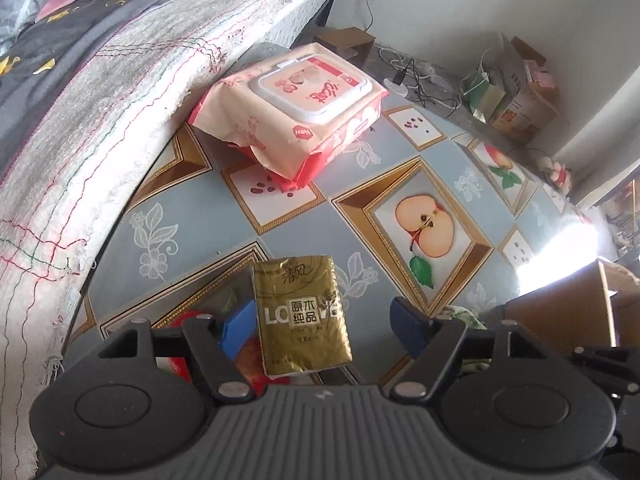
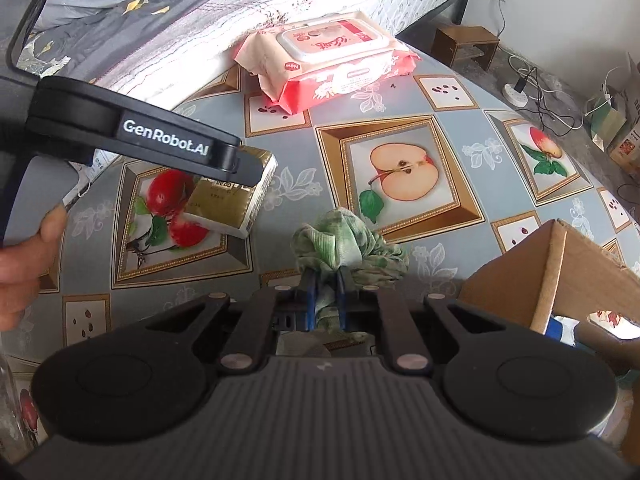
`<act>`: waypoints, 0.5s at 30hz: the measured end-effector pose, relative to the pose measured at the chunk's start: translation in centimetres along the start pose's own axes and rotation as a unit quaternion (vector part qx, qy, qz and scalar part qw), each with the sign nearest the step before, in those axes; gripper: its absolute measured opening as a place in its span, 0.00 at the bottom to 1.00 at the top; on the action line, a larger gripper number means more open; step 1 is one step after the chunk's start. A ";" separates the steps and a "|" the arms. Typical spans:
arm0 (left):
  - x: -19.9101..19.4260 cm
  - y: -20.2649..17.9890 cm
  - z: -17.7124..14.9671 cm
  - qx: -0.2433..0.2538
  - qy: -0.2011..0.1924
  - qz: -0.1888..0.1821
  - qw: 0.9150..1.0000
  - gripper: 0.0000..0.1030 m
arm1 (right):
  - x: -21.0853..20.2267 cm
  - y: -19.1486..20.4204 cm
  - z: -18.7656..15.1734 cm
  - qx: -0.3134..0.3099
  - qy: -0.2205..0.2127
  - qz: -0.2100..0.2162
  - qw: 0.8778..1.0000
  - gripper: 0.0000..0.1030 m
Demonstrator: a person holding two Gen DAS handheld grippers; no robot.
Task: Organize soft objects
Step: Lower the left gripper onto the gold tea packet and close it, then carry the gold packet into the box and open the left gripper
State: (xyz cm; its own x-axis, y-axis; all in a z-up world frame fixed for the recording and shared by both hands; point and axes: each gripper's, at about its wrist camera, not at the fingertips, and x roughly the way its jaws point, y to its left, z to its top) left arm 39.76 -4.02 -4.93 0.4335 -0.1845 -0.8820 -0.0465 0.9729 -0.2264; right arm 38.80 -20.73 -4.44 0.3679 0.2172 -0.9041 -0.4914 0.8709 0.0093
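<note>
A gold tissue pack (image 1: pixel 303 316) lies on the fruit-patterned tablecloth (image 1: pixel 400 152) between the fingers of my left gripper (image 1: pixel 326 328), which is open around it; its blue fingertips (image 1: pixel 240 326) stand apart from the pack. The pack (image 2: pixel 232 196) also shows in the right wrist view, partly hidden under the left gripper's body. My right gripper (image 2: pixel 327 284) is shut on a green crumpled cloth (image 2: pixel 348 246), held above the table. A pink wet-wipes pack (image 1: pixel 296 110) lies at the table's far edge beside the bed, also seen from the right (image 2: pixel 332 60).
An open cardboard box (image 2: pixel 556 264) stands at the right, close to the right gripper. The bed (image 1: pixel 100 80) with a quilt runs along the table's left side. A small wooden stool (image 2: pixel 466 44), cables and bags are on the floor beyond.
</note>
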 end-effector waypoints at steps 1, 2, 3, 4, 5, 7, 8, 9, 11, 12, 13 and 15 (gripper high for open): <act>0.5 -0.2 0.0 0.003 0.006 0.007 1.000 0.74 | 0.3 -0.1 0.0 0.001 0.004 0.001 1.000 0.09; 1.0 -0.4 0.0 0.006 0.012 0.014 1.000 0.74 | 0.5 -0.1 -0.1 0.003 0.007 0.002 1.000 0.09; 1.5 -0.6 0.0 0.009 0.017 0.021 1.000 0.73 | 0.8 -0.3 -0.1 0.004 0.010 0.003 1.000 0.09; 2.0 -0.6 0.0 0.011 0.020 0.031 0.999 0.70 | 1.0 -0.4 -0.1 0.006 0.013 0.004 1.000 0.09; 2.4 -0.7 -0.1 0.013 0.022 0.038 0.999 0.66 | 1.3 -0.5 -0.1 0.009 0.015 0.005 1.000 0.09; 2.9 -0.5 -0.1 0.012 0.025 0.042 0.999 0.53 | 1.4 -0.9 -0.1 0.021 0.017 0.017 0.999 0.09; 2.9 -0.2 -0.1 0.008 0.022 0.036 0.999 0.53 | 1.4 -0.9 -0.1 0.022 0.015 0.017 1.000 0.09; 2.8 -0.1 -0.2 0.007 0.018 0.033 0.999 0.52 | 1.4 -0.9 0.0 0.022 0.014 0.018 0.999 0.09; 2.4 0.1 -0.4 0.007 0.010 0.034 0.999 0.52 | 1.2 -1.0 -0.1 0.023 0.010 0.018 1.000 0.09; 2.1 0.3 -0.5 0.004 0.007 0.033 0.999 0.52 | 1.0 -1.0 -0.2 0.024 0.008 0.018 1.000 0.09; 1.7 0.5 -0.6 0.000 0.006 0.029 1.000 0.52 | 0.8 -1.0 -0.2 0.025 0.005 0.018 1.000 0.09; 0.2 0.8 -0.9 -0.005 -0.001 0.016 1.000 0.52 | -0.1 -1.2 -0.4 0.033 -0.008 0.025 0.999 0.09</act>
State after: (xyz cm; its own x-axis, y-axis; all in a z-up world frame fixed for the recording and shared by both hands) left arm 39.02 -3.43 -5.60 0.4331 -0.1540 -0.8881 -0.0687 0.9768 -0.2029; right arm 39.02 -21.95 -4.55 0.3573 0.2669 -0.8951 -0.4569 0.8858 0.0817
